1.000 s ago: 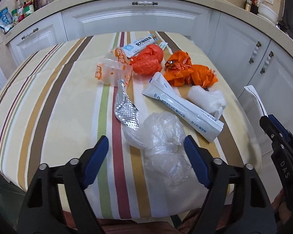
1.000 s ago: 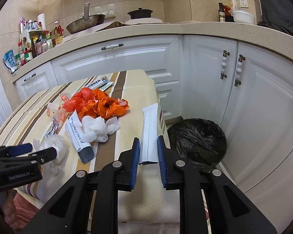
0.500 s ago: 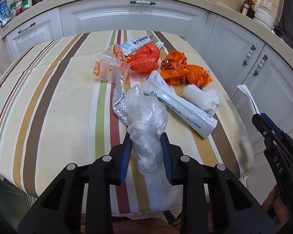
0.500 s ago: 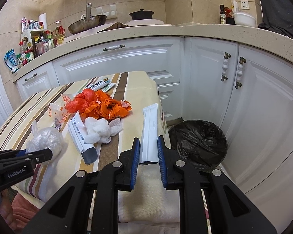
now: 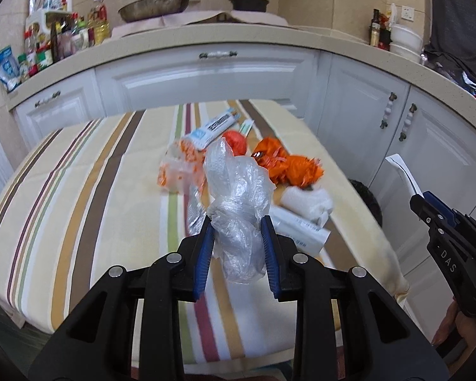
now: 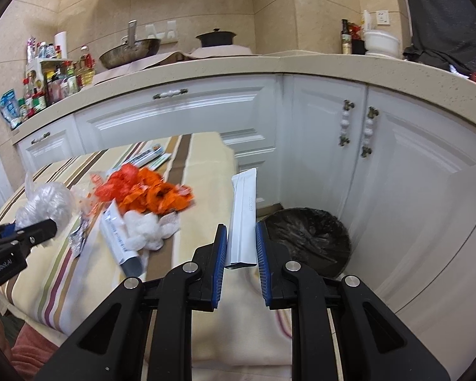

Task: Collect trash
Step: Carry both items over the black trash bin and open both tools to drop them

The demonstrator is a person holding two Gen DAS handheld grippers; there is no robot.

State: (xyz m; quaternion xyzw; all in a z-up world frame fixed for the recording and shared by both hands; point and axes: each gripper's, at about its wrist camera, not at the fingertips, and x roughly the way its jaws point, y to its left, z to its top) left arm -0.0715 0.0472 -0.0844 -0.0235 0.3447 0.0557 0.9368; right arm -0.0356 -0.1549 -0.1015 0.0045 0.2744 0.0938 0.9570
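Observation:
My left gripper [image 5: 238, 247] is shut on a crumpled clear plastic bag [image 5: 238, 197], held up above the striped table [image 5: 79, 190]. The same bag [image 6: 44, 203] shows at the left of the right wrist view, in the left gripper [image 6: 31, 231]. My right gripper [image 6: 241, 247] is shut on a long white wrapper [image 6: 244, 216] that sticks up over the table's right edge. On the table lie orange bags [image 5: 285, 165], a white tissue wad [image 5: 307, 200], a white tube [image 5: 301, 228], a foil strip [image 5: 195, 209] and an orange-printed clear wrapper [image 5: 177, 171]. A black-lined bin [image 6: 307, 238] stands on the floor.
White cabinets [image 6: 396, 174] curve behind the table and bin. The counter [image 5: 206, 36] carries a pan, a pot, bottles and spice jars. The right gripper [image 5: 453, 238] and a hand show at the right of the left wrist view.
My left gripper went from open around the clear bag to shut on it, then lifted it off the table. The right gripper kept still, holding the white wrapper.

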